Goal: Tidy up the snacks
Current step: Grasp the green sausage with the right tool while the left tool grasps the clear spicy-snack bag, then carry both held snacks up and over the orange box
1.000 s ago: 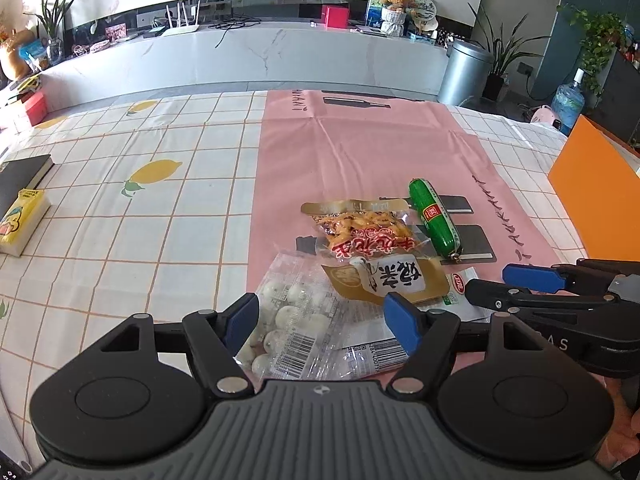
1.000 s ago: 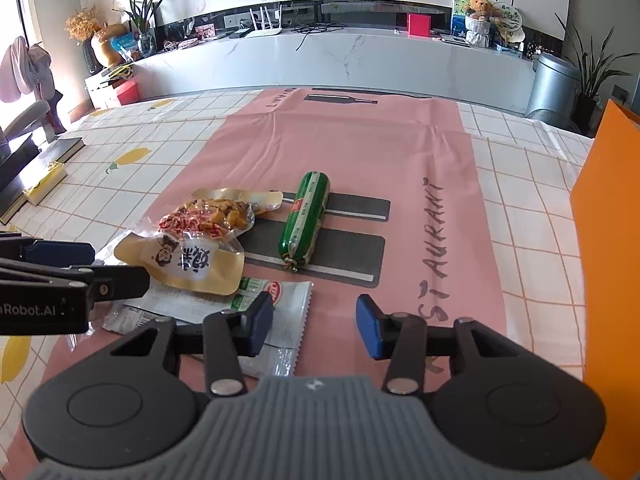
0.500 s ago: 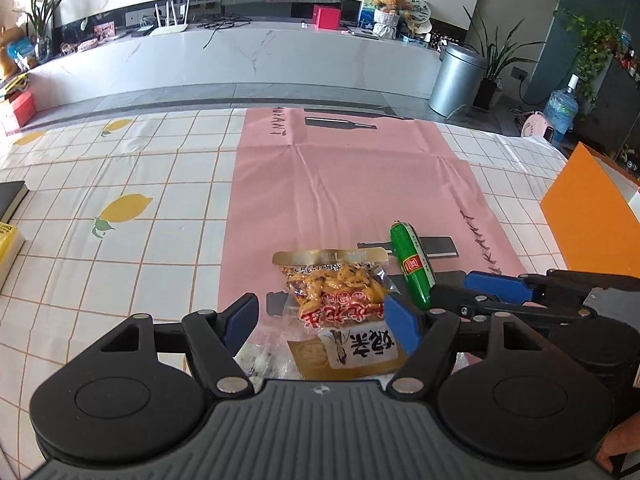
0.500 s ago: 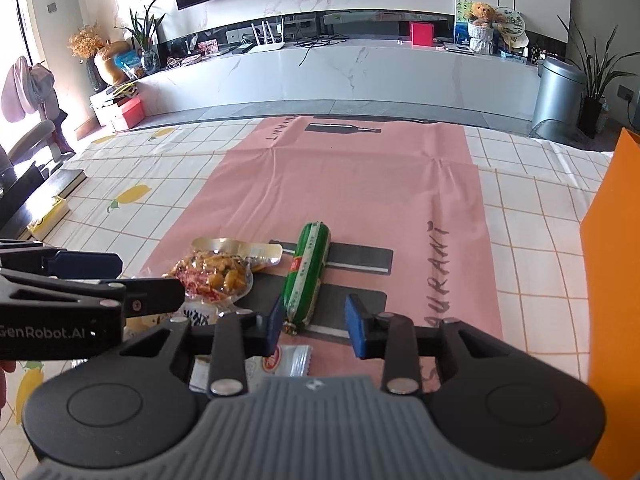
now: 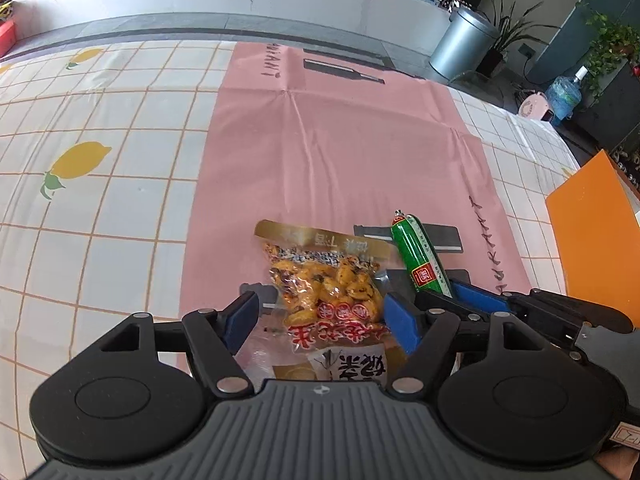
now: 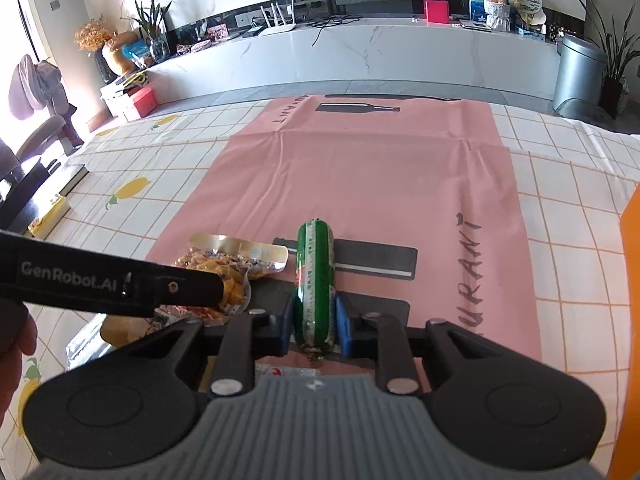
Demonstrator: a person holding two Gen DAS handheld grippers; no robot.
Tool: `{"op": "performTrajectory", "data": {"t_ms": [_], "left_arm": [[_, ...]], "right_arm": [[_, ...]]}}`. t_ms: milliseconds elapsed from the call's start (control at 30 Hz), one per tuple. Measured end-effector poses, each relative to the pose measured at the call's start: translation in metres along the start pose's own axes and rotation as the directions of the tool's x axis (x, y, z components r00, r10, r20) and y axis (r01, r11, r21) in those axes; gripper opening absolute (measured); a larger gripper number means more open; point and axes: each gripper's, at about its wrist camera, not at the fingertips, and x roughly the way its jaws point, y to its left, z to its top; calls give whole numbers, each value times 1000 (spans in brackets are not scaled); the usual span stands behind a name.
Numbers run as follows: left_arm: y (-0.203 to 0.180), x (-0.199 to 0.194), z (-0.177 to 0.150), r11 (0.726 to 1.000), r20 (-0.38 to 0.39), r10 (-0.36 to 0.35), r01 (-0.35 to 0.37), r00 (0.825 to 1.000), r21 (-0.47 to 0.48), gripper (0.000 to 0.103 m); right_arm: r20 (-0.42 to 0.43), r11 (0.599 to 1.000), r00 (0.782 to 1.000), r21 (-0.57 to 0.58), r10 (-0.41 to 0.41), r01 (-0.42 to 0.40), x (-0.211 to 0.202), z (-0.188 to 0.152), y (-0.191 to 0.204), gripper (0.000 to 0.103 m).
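Two handheld claws are working over a checked tablecloth [image 5: 100, 216] topped by a pink mat [image 5: 328, 152]. Off to the far right of both, an orange board [image 5: 596, 240] is standing at the table's edge. The left gripper [image 5: 320, 322] is hovering with its jaws spread wide, and a clear packet of orange snacks [image 5: 328, 288] is lying on the mat between and just ahead of its blue pads, untouched. The right gripper [image 6: 314, 322] has just been closing its jaws; the blue pads are now pinching the near end of a green sausage [image 6: 315, 276], whose far end is lying forward of the claw across dark printed bars. Just left of that claw, the left gripper's black arm is reaching over the snack packet.
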Motion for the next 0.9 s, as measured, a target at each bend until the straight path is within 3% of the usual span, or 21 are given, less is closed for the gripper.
{"op": "performTrajectory", "data": {"t_ms": [133, 167, 267, 733, 800, 900], "left_arm": [[-11, 8, 3, 999, -13, 31, -31, 999, 32, 81], [-13, 8, 3, 999, -11, 25, -25, 1000, 34, 74], [-18, 6, 2, 999, -5, 25, -25, 1000, 23, 71], [-31, -12, -5, 995, 19, -57, 58, 998, -87, 70], [-34, -16, -7, 994, 25, -60, 62, 998, -86, 58], [-35, -24, -10, 992, 49, -78, 82, 996, -100, 50]], "right_arm": [[-7, 998, 999, 48, 37, -36, -3, -4, -10, 19], [-8, 997, 999, 58, 42, -41, -4, -4, -12, 19], [-9, 997, 999, 64, 46, -45, -5, -6, -12, 19], [-33, 990, 996, 119, 81, -76, -10, -8, -20, 19], [-35, 991, 997, 116, 72, -67, -12, -9, -21, 19], [-35, 991, 997, 119, 68, -64, -13, -9, -25, 19]]}}
